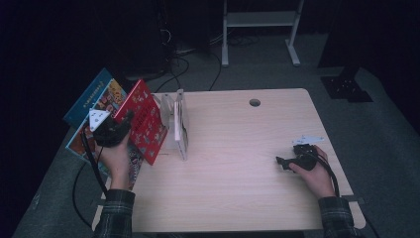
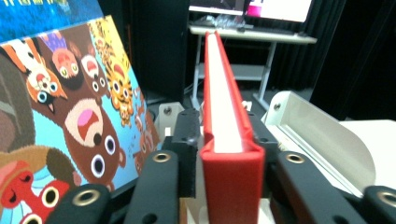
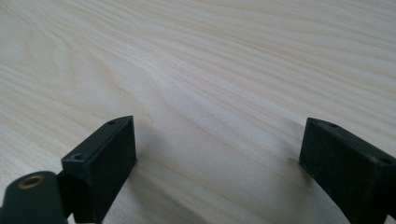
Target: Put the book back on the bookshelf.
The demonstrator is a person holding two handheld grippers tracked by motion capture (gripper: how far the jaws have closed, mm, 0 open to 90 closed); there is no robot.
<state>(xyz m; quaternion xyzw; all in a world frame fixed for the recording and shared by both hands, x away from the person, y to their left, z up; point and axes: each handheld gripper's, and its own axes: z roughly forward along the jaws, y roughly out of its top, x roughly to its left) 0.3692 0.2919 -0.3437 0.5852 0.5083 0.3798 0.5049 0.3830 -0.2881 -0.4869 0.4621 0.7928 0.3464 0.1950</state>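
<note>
Red hardcover book (image 2: 229,135) sits spine-first between the jaws of the left gripper (image 2: 231,154), which close on its covers, so it is held, though perhaps lightly. In the high view it tilts at the table's left edge, just beside the white book stand (image 1: 179,124), with picture books (image 1: 101,106) stacked behind it. To do this step well, I would stand the book upright, line its lower edge with a slot in the stand, and lower it slowly before letting go, since a loose hold could let it slip. The right gripper (image 3: 217,158) rests wide apart over the bare wooden table (image 3: 210,60), holding nothing.
</note>
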